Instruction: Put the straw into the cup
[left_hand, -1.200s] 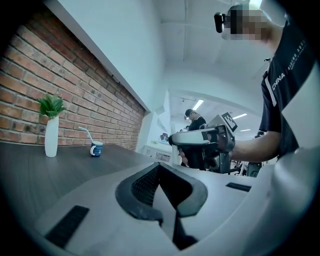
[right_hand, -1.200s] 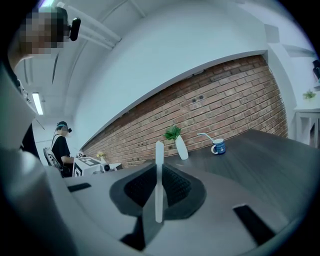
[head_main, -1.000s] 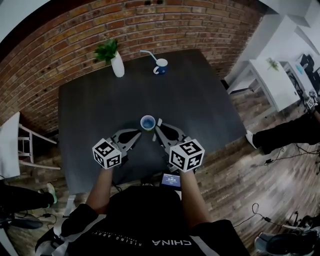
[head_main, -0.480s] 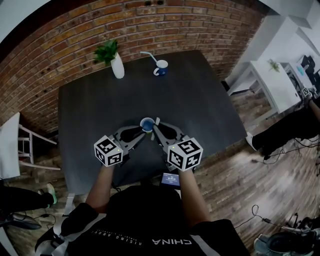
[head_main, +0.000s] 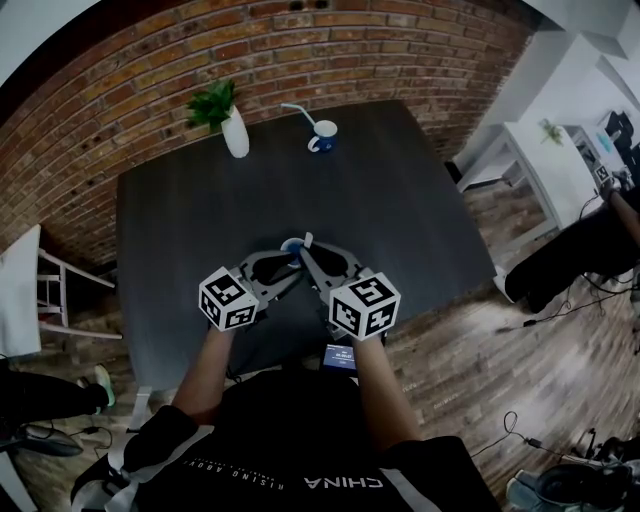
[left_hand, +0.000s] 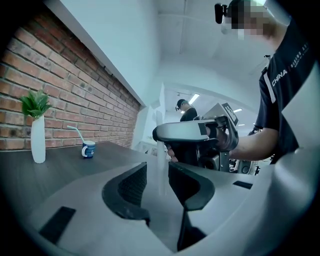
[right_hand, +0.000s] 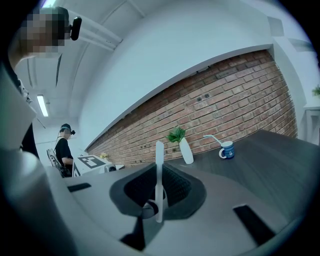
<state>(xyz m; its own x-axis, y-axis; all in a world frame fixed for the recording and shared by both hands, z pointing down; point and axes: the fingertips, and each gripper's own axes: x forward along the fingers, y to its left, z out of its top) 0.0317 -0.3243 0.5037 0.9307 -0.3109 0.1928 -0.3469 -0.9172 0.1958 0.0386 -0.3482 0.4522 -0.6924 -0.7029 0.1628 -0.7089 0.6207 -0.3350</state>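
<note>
A small cup with a blue inside (head_main: 291, 246) stands near the front of the dark table (head_main: 400, 200), mostly hidden by the two grippers. My right gripper (head_main: 305, 251) is shut on a pale straw (head_main: 307, 240), which stands upright between its pads (right_hand: 159, 175) just beside the cup. My left gripper (head_main: 288, 263) comes in from the left, its jaws opening. In the left gripper view the straw (left_hand: 161, 165) hangs between those jaws (left_hand: 157, 171) with a gap on each side, below the right gripper (left_hand: 192, 132).
A white vase with a green plant (head_main: 234, 128) and a blue mug holding a bent straw (head_main: 321, 134) stand at the table's far edge. A brick wall runs behind. A white chair (head_main: 30, 290) is at the left, a white side table (head_main: 545, 160) and a person's leg (head_main: 570, 262) at the right.
My left gripper has moved right, toward the cup, and its jaws have gone from shut to wide apart. The right gripper with the straw has barely moved.
</note>
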